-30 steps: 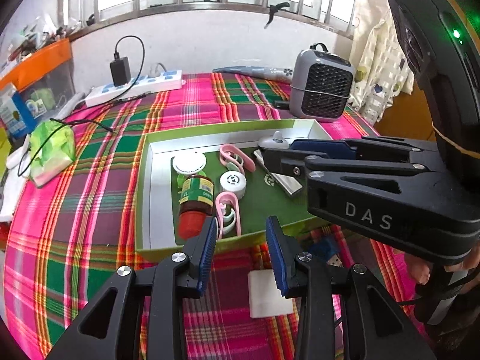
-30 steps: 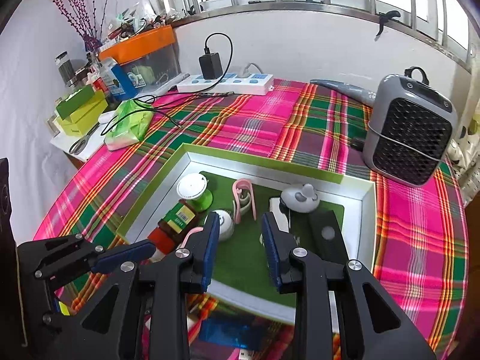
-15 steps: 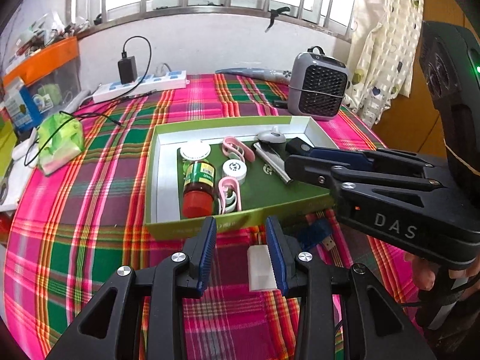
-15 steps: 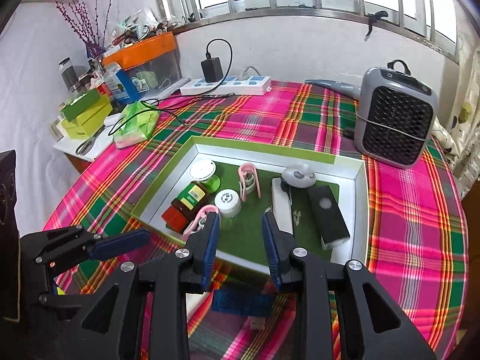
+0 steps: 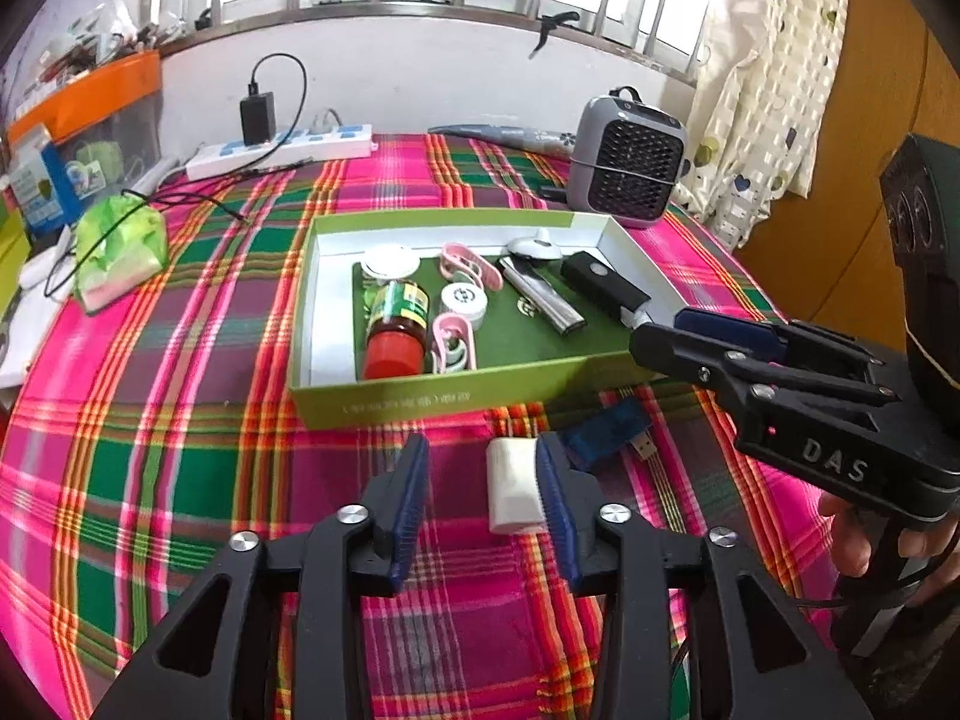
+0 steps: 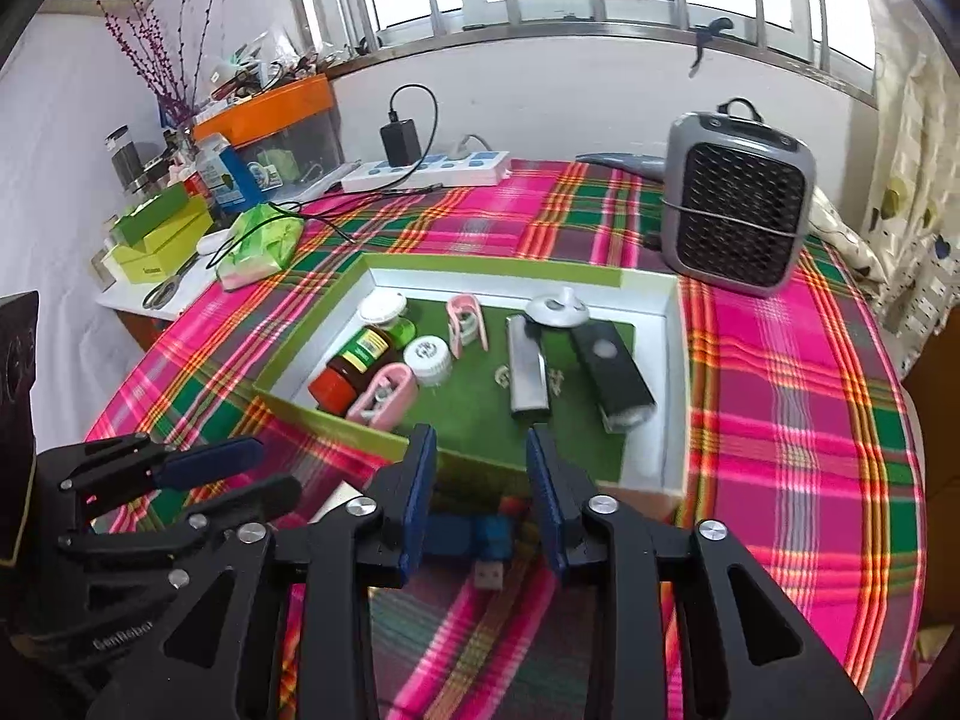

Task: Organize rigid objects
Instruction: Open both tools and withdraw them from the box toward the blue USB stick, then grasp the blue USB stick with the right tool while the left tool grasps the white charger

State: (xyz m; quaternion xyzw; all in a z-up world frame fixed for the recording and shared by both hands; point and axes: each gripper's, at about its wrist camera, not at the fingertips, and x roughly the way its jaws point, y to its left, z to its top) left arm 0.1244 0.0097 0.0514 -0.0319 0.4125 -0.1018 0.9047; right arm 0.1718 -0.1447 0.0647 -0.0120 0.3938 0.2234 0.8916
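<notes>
A lime-green tray [image 5: 420, 402] on the plaid cloth holds a red-capped jar [image 5: 396, 330], two pink clips, white round caps, a silver bar [image 5: 543, 300] and a black torch [image 5: 606, 285]. In front of it lie a white block [image 5: 510, 492] and a blue USB stick [image 5: 606, 426]. My left gripper [image 5: 480, 480] hovers over the block with its jaws opening. The block lies between the fingers, close to the right one, and is not pinched. My right gripper [image 6: 480, 462] is above the USB stick [image 6: 480, 540], jaws opening, nothing gripped. The tray [image 6: 498, 267] lies just beyond it.
A grey fan heater [image 5: 627, 171] stands at the back right behind the tray. A power strip [image 5: 282, 150] with a charger lies along the far wall. A green tissue pack [image 5: 120, 252] sits at the left. A curtain and a wooden door close off the right side.
Both grippers have drawn back from the tray toward the near edge of the table. Both pairs of jaws stand wider. The white block now lies between the left fingers.
</notes>
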